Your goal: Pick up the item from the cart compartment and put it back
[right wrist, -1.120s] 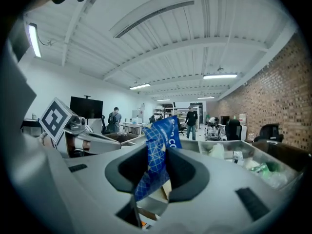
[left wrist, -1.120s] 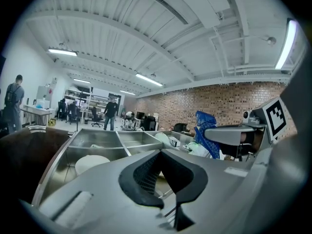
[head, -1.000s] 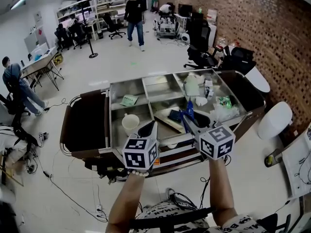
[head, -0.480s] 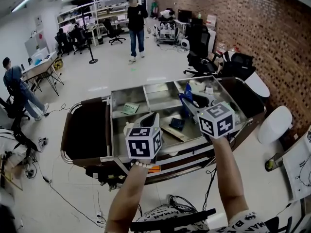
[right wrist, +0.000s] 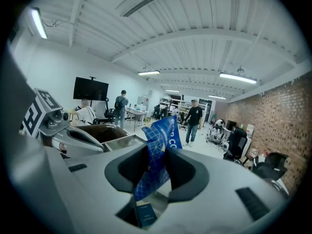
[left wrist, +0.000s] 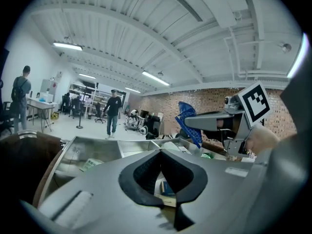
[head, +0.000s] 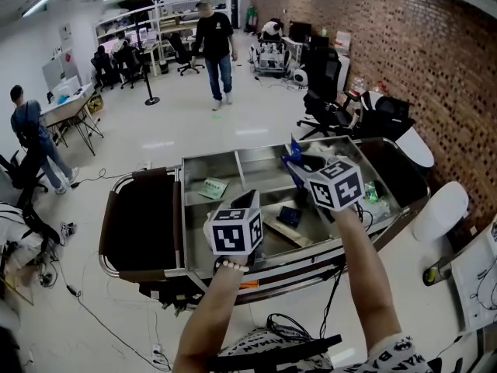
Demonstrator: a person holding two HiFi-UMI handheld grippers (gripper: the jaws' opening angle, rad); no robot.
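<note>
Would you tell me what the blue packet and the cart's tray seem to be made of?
Blue packet: thin plastic film, probably; glossy, creased, printed with white lines.
Cart tray: bare metal, likely stainless steel; grey with a dull sheen.

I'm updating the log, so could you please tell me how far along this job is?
Done: the packet is out of the cart, pinched in the right gripper. In hand: that gripper holds it in the air above the cart. Left: putting it back in a compartment and letting go. The left gripper is shut and empty.
</note>
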